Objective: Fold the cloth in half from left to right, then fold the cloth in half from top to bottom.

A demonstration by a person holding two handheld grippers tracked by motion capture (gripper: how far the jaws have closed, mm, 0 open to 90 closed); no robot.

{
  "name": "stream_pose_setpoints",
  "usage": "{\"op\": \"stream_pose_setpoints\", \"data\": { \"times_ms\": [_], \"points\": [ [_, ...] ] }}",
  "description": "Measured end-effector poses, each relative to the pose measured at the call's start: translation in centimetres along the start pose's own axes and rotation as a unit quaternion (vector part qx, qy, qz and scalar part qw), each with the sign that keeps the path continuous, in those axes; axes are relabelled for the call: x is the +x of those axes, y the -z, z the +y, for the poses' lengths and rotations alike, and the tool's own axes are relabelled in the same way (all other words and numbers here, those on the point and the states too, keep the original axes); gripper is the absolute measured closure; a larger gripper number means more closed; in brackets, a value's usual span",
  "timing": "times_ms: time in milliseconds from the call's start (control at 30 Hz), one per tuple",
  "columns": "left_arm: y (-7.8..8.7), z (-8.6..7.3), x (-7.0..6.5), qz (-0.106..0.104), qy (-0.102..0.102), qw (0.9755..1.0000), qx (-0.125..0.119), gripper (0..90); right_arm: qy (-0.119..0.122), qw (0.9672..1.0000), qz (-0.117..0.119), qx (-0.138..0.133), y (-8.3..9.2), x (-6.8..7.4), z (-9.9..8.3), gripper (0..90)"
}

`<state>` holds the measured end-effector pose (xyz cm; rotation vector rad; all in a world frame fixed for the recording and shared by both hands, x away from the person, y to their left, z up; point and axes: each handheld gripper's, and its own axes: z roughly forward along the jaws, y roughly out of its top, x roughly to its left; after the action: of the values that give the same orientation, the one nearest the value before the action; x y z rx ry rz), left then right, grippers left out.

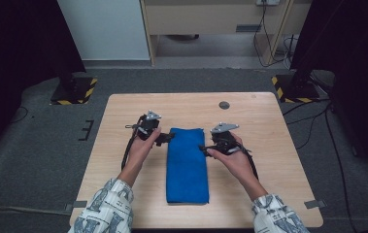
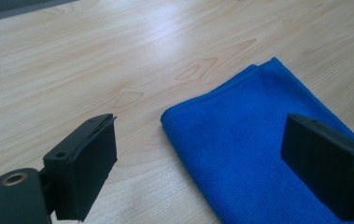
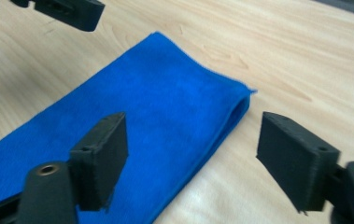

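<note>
A blue cloth, folded into a long strip, lies flat in the middle of the wooden table. My left gripper hovers at the strip's far left corner. In the left gripper view its jaws stand wide open over that corner of the cloth, touching nothing. My right gripper sits at the far right edge of the strip. Its jaws are open, one above the cloth and one over bare wood beside the folded edge. The left gripper's jaw shows across the cloth.
A small round grey cap is set in the table near its far edge. On the floor beyond stand two posts with yellow-and-black bases. Cables run along the floor at the right.
</note>
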<state>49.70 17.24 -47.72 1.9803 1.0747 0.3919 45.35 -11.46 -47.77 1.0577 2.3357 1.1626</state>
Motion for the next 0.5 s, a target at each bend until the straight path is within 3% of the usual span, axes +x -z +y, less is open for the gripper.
{"op": "stream_pose_setpoints", "data": {
  "times_ms": [133,300,500],
  "points": [
    [0.0,-0.1,0.5,-0.002,0.004,0.9999,-0.010,10.1,0.001,1.0000,-0.007,-0.004,-0.7,-0.7,1.0,30.1],
    [-0.9,-0.2,0.7,-0.004,0.010,0.9999,0.004,11.1,0.000,0.9998,-0.019,-0.001,-2.0,-1.8,1.9,37.8],
    [-2.6,-0.6,0.9,-0.013,0.015,0.9996,0.019,14.2,-0.019,0.9997,-0.011,0.014,-3.7,-3.4,2.4,47.9]
  ]
}}
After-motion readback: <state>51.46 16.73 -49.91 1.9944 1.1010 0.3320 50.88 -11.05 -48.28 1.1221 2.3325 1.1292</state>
